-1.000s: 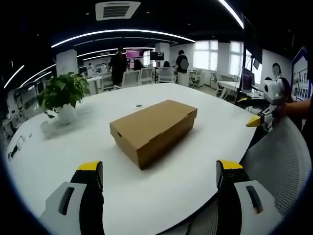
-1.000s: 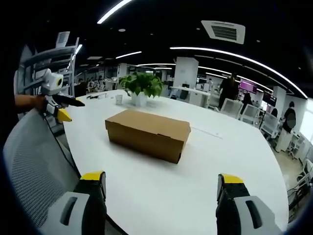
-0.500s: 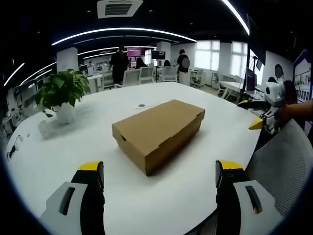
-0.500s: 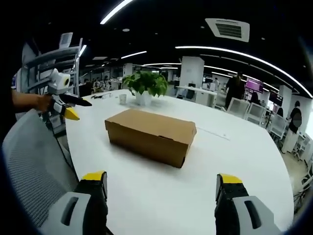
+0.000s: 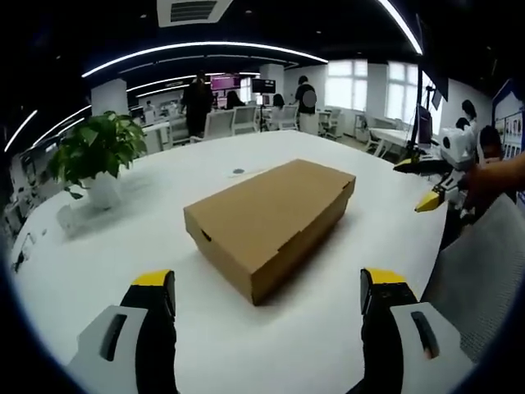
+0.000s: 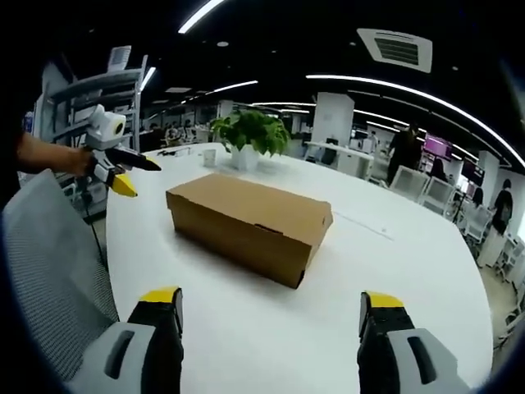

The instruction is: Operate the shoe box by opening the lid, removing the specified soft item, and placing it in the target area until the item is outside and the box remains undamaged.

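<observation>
A brown cardboard shoe box (image 5: 269, 220) lies on the white table (image 5: 164, 205) with its lid closed. My left gripper (image 5: 267, 297) hangs open just short of the box's near corner, nothing between its jaws. In the right gripper view the same box (image 6: 248, 224) sits ahead of my right gripper (image 6: 268, 313), which is also open and empty. The right gripper (image 5: 430, 182) enters the left gripper view at the far right, held in a hand. The left gripper (image 6: 117, 164) appears at the left of the right gripper view. Whatever is inside the box is hidden.
A potted green plant (image 5: 94, 156) stands at the table's far left, also plant (image 6: 251, 135). A grey mesh chair back (image 6: 49, 263) stands at the table's near edge, chair (image 5: 484, 271). Office chairs, desks and several people fill the background.
Both views have closed in on the box, which looks larger now. The lid stays closed and both grippers stay open.
</observation>
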{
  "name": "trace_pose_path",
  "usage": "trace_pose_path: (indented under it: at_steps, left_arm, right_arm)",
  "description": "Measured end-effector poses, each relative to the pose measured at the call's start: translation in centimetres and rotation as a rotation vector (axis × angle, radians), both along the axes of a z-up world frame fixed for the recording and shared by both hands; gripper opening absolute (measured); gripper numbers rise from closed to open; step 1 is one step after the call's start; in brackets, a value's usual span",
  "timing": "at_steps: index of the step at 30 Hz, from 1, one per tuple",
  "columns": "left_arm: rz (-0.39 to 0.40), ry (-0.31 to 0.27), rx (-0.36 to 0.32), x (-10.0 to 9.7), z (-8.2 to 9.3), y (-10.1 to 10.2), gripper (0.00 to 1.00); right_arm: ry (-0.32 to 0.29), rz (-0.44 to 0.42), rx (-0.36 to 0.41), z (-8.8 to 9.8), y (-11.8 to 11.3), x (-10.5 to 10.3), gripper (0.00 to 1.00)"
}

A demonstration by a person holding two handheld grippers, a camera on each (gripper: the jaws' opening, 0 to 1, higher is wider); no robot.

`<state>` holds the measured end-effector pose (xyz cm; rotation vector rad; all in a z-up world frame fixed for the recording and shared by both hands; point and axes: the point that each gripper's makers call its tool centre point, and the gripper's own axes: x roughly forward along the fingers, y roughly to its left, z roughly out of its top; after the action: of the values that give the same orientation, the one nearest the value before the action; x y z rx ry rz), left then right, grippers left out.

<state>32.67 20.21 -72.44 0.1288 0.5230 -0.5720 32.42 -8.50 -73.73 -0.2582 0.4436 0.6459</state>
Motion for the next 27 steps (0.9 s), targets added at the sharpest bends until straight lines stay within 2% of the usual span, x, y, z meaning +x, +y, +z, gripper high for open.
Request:
trace_pose_path:
  at_steps: [7, 14, 19, 27]
  left_arm:
    - [0.017, 0.015, -0.018, 1.5, -0.8, -0.3, 0.92]
    - [0.061, -0.001, -0.02, 2.8, -0.8, -0.4, 0.91]
    - [0.078, 0.012, -0.04, 3.5, -1.4, -0.4, 0.89]
    - [0.068, 0.021, -0.026, 4.4, -1.9, -1.0, 0.88]
  right_arm:
    - [0.003, 0.007, 0.005, -0.7, 0.7, 2.3, 0.85]
    - [-0.013, 0.021, 0.031, -0.3, 1.4, 4.3, 0.81]
    - [-0.009, 0.038, 0.037, -0.4, 1.8, 5.5, 0.78]
    - [0.015, 0.056, 0.067, -1.0, 2.6, 7.0, 0.7]
